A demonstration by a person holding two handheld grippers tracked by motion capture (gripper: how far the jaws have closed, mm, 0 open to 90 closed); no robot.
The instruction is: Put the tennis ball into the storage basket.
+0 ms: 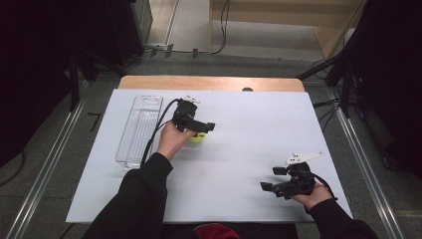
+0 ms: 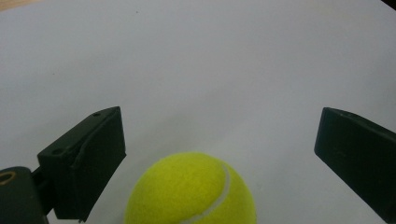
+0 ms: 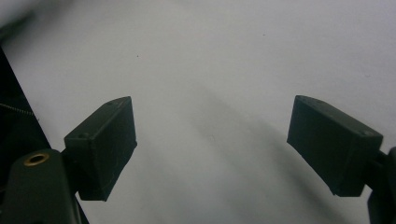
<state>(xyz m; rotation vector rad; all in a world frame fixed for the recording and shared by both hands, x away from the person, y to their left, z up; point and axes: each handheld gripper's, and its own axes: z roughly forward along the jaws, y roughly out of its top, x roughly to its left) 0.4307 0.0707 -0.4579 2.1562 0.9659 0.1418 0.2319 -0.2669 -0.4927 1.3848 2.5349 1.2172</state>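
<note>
Left tongs (image 2: 219,154) spread wide over the tennis ball (image 2: 191,189), which sits on the counter (image 1: 249,129) btwn the jaws, untouched. Right tongs (image 3: 212,144) also wide, w/ nothing in them, hovering near counter's right front. Clear tray (image 1: 140,129) at left.

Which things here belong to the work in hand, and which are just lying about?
In the work:
tennis ball, between the open jaws of the left gripper

Lying about:
clear plastic tray, left of the ball
right gripper, open over bare white table
</note>
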